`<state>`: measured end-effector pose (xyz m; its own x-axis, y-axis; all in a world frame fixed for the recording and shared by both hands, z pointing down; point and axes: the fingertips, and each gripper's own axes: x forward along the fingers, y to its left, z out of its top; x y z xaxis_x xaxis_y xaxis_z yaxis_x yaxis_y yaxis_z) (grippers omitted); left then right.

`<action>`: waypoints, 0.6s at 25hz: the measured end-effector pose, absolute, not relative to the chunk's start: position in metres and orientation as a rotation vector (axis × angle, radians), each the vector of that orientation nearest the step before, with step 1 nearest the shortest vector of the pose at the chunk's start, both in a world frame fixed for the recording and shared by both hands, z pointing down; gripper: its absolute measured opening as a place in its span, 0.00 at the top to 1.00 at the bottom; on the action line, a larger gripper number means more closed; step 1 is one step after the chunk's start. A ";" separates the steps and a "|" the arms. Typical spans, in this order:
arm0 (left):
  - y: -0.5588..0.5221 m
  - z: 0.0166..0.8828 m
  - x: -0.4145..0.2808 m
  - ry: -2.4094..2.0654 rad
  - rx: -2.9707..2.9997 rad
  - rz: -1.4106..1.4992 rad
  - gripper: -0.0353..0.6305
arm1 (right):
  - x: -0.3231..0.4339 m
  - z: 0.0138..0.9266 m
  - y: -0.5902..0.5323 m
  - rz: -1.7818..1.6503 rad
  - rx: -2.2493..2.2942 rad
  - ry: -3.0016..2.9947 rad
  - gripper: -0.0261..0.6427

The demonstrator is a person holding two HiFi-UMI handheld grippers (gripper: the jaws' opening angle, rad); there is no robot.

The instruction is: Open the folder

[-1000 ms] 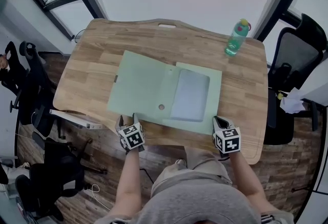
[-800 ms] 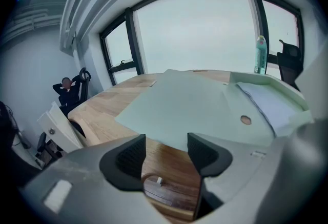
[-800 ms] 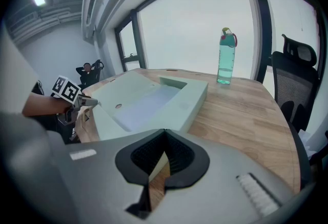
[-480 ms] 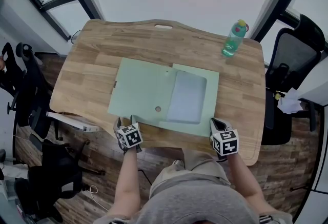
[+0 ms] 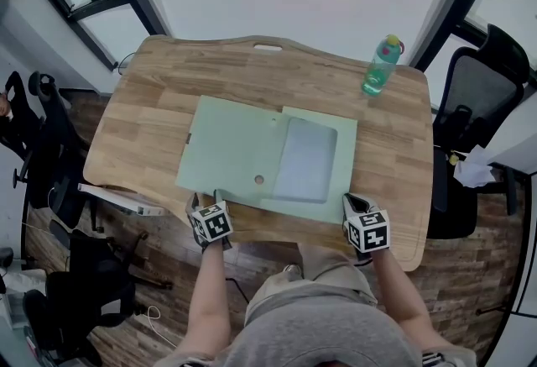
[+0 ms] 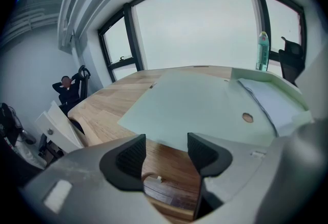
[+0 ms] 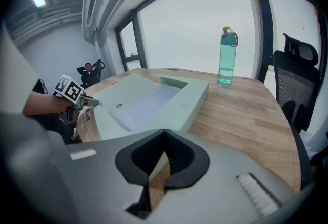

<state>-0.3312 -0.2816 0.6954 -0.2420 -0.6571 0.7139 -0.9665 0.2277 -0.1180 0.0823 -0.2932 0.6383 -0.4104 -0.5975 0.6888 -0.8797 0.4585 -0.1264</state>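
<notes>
Green folder (image 5: 243,151) lies open, flat on desk (image 5: 394,155), cover on left. L gripper (image 6: 166,142) at near-left corner, jaws apart, empty: cover prob. needs no holding. R gripper (image 7: 165,133) at near-right corner, jaws together, maybe steadying it.

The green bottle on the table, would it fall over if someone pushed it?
Probably, if pushed near the top: the bottle stands tall and narrow. Once down, its round body would likely roll across the wooden table.
</notes>
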 end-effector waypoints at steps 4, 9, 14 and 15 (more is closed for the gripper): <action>-0.281 0.685 -0.330 -1.985 1.514 0.730 0.57 | 0.082 0.638 -0.294 0.635 1.225 -2.143 0.96; -0.279 0.659 -0.325 -2.014 1.568 0.663 0.57 | 0.081 0.627 -0.295 0.577 1.255 -2.135 0.96; -0.273 0.620 -0.307 -2.019 1.663 0.564 0.57 | 0.063 0.589 -0.288 0.521 1.294 -2.248 0.96; -0.271 0.613 -0.301 -2.012 1.685 0.533 0.57 | 0.058 0.581 -0.285 0.513 1.293 -2.272 0.96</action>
